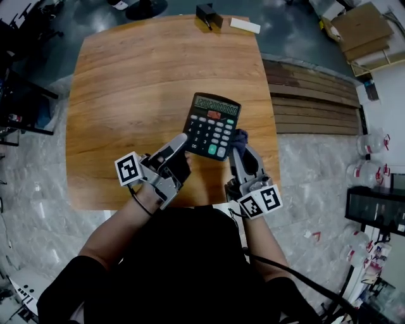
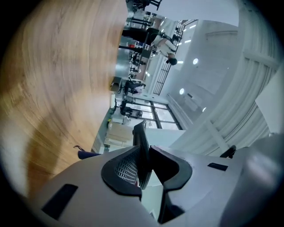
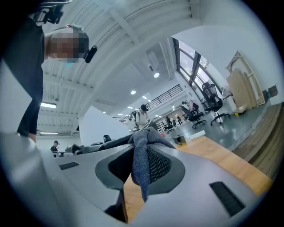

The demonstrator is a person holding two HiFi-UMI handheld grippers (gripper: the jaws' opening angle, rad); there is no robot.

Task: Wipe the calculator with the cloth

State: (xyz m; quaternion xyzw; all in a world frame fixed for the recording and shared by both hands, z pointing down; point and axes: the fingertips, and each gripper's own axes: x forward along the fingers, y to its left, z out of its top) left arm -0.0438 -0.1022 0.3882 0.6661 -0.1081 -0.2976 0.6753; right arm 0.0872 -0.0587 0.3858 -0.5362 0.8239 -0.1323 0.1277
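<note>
- The left gripper (image 2: 144, 159) has its jaws closed tight on a thin dark edge of the calculator (image 2: 141, 139). In the left gripper view that edge stands up between the two pads.
- The right gripper (image 3: 142, 162) has its jaws pinched on a bunched grey-blue cloth (image 3: 141, 155). A fold sticks out past the tips and a tail hangs down between the jaws.
- From the head view, the left gripper (image 1: 182, 144) holds the calculator (image 1: 212, 125) by its near left corner. The keys and the display face up, and the display end points to the far side.
- The right gripper (image 1: 238, 150) comes in from the near right. The cloth (image 1: 240, 137) looks to lie against the calculator's near right corner.
- The calculator is over the near right part of the wooden table (image 1: 126, 88), between the two grippers.
- Each gripper carries its marker cube on the near side, and the person's forearms in dark sleeves (image 1: 82, 278) run back from them to the near edge of the picture.
- At the table's far edge sit a small black object (image 1: 209, 14) and, just right of it, a flat white object (image 1: 245, 25). Both are well apart from the calculator.
- Right of the table, a stack of wooden boards (image 1: 313, 101) lies on the pale floor.
</note>
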